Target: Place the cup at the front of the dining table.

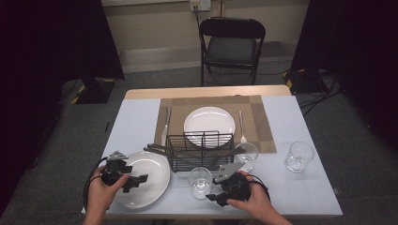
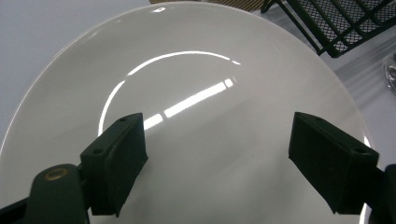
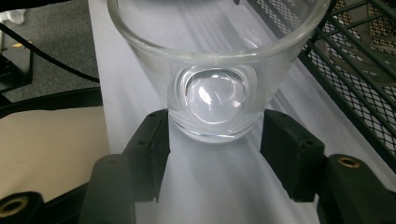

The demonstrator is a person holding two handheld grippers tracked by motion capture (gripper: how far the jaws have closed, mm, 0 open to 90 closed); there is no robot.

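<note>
A white plate [image 1: 155,176] lies at the table's front left, and my left gripper [image 1: 135,183] hovers over its near-left part. In the left gripper view the open jaws [image 2: 219,140] frame the glossy plate [image 2: 201,60] with nothing between them. A clear glass [image 1: 200,182] stands upright in front of the black wire rack [image 1: 201,150]. My right gripper [image 1: 211,190] reaches it from the right. In the right gripper view the pads [image 3: 287,149] sit against both sides of the thick base of the glass [image 3: 212,98], with the gripper [image 3: 215,126] shut on it.
A brown placemat [image 1: 263,117] carries a second white plate [image 1: 209,119], a knife [image 1: 165,125] and a fork [image 1: 242,126]. Two more glasses [image 1: 247,156] [image 1: 299,156] stand to the right. A black chair [image 1: 231,47] is beyond the table's far edge.
</note>
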